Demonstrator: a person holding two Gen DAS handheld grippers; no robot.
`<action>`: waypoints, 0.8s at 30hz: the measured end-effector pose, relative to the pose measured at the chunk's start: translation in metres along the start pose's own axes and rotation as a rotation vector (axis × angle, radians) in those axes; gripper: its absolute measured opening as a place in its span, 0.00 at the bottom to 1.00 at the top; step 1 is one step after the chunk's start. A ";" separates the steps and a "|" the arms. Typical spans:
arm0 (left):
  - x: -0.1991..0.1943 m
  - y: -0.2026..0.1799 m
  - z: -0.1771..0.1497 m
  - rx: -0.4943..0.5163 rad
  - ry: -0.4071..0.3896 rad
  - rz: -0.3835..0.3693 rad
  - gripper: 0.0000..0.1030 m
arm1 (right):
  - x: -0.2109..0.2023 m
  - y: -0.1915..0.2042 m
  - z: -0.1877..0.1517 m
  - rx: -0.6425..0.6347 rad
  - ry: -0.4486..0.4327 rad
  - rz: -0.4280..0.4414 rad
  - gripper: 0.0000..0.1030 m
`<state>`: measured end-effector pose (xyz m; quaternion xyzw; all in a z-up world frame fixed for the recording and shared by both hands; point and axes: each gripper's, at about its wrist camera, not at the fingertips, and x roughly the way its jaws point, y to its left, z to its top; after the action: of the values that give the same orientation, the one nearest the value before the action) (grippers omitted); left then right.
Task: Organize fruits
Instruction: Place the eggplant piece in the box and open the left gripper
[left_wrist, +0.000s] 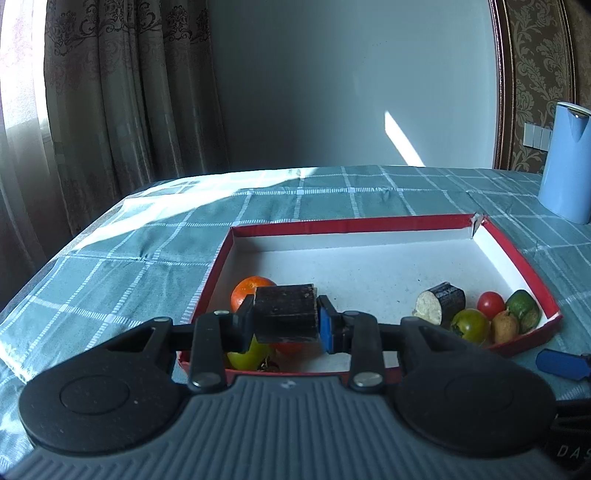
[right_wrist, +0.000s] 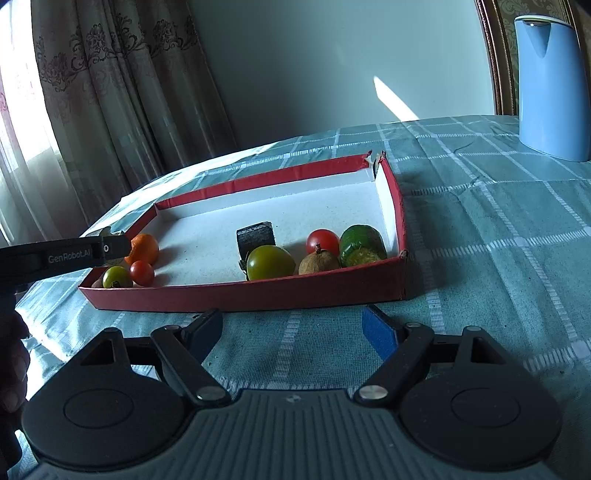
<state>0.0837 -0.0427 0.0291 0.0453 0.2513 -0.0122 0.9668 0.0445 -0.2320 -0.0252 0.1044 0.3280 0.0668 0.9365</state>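
A red tray (left_wrist: 369, 223) with a white floor lies on the checked cloth. My left gripper (left_wrist: 286, 314) is shut on a dark eggplant chunk (left_wrist: 286, 308), held above the tray's near left corner, over an orange (left_wrist: 245, 290), a green tomato (left_wrist: 245, 356) and a red tomato (left_wrist: 290, 348). At the tray's right end lie another eggplant piece (left_wrist: 441, 302), a green tomato (left_wrist: 470, 325), a red tomato (left_wrist: 490, 303), a brown fruit (left_wrist: 505, 325) and a green fruit (left_wrist: 522, 309). My right gripper (right_wrist: 295, 330) is open and empty on the cloth in front of the tray (right_wrist: 240, 295).
A blue jug (right_wrist: 552, 88) stands at the back right of the table. Curtains hang at the left behind the table's far edge. The left gripper's arm (right_wrist: 62, 254) reaches over the tray's left end in the right wrist view.
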 end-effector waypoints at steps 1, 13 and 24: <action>0.005 -0.001 0.001 -0.011 0.007 0.001 0.30 | 0.000 0.000 0.000 0.000 0.000 0.000 0.80; 0.043 -0.026 0.001 0.016 0.071 -0.004 0.43 | 0.000 -0.003 0.000 0.012 -0.001 0.019 0.84; 0.031 -0.031 -0.002 0.041 0.023 0.015 0.91 | 0.000 -0.005 0.001 0.027 -0.004 0.037 0.86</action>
<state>0.1085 -0.0738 0.0101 0.0672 0.2619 -0.0097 0.9627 0.0454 -0.2370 -0.0257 0.1231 0.3251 0.0796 0.9343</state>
